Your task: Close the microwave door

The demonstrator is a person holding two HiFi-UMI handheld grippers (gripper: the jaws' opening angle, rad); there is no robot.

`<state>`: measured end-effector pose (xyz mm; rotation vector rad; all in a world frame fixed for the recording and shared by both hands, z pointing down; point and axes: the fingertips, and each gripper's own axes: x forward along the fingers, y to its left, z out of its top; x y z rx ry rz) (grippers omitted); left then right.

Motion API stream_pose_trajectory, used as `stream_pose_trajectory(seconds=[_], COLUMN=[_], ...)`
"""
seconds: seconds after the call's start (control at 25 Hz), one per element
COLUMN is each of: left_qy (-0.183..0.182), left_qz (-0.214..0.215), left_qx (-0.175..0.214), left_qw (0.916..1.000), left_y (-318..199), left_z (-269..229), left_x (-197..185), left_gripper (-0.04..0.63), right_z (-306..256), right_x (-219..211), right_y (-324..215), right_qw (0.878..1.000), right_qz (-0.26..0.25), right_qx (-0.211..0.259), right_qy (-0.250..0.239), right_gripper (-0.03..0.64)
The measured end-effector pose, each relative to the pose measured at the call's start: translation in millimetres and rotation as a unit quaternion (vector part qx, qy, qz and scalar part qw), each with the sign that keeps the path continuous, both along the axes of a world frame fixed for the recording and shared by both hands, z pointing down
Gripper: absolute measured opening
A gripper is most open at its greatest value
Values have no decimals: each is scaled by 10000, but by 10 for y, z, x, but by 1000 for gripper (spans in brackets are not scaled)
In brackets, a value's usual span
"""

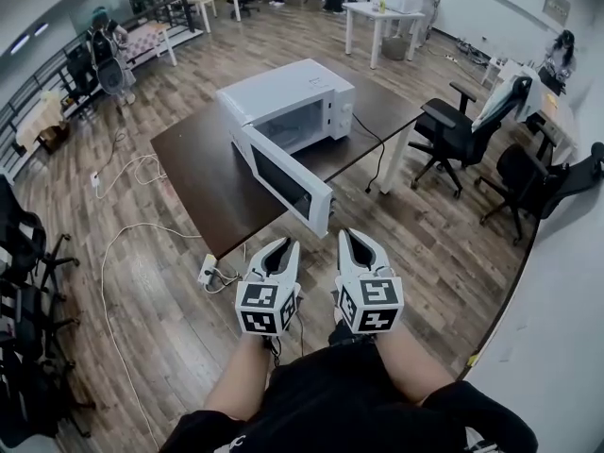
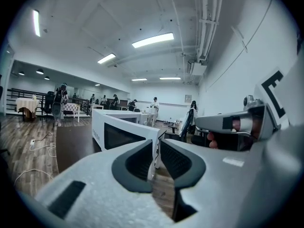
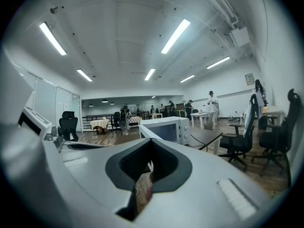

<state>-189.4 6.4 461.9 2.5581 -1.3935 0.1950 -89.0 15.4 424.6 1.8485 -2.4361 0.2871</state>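
A white microwave (image 1: 293,102) stands on a dark table (image 1: 203,182), and its door (image 1: 283,179) hangs open, swung out past the table's near edge toward me. Both grippers hover side by side over the floor, just short of the door. The left gripper (image 1: 283,245) has its jaws a narrow gap apart with nothing between them; in the left gripper view (image 2: 156,146) the door (image 2: 124,134) lies straight ahead. The right gripper (image 1: 351,236) is empty with its tips together, and in the right gripper view (image 3: 151,144) the microwave (image 3: 166,128) shows beyond them.
Black office chairs (image 1: 453,130) stand to the right of the table. A white cable (image 1: 123,243) and a power strip (image 1: 208,270) lie on the wood floor at the left. More chairs (image 1: 28,253) line the left edge. White tables (image 1: 382,17) and people are far behind.
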Motion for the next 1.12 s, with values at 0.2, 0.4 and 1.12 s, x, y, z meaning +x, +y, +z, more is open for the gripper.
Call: stream_pose_trajectory(seconds=[0.2,0.4,1.12], left_qy=[-183,-322,-981], left_qz=[348,608,657], left_qx=[-115,-274,-574], left_qw=[9992,9973,9913], left_y=[-421,-763,-1287], left_z=[120,262,672], left_x=[213,448,764], left_gripper=[156,216,152], right_z=[-18,-69,204], right_x=[97,290,678], right_y=[-500,-898,-1322], right_qw=[9999,9999,9991], right_qz=[-89,-32,252], right_qx=[43,91,-275], right_qy=[-20,-108,-216], right_gripper=[9,9,9])
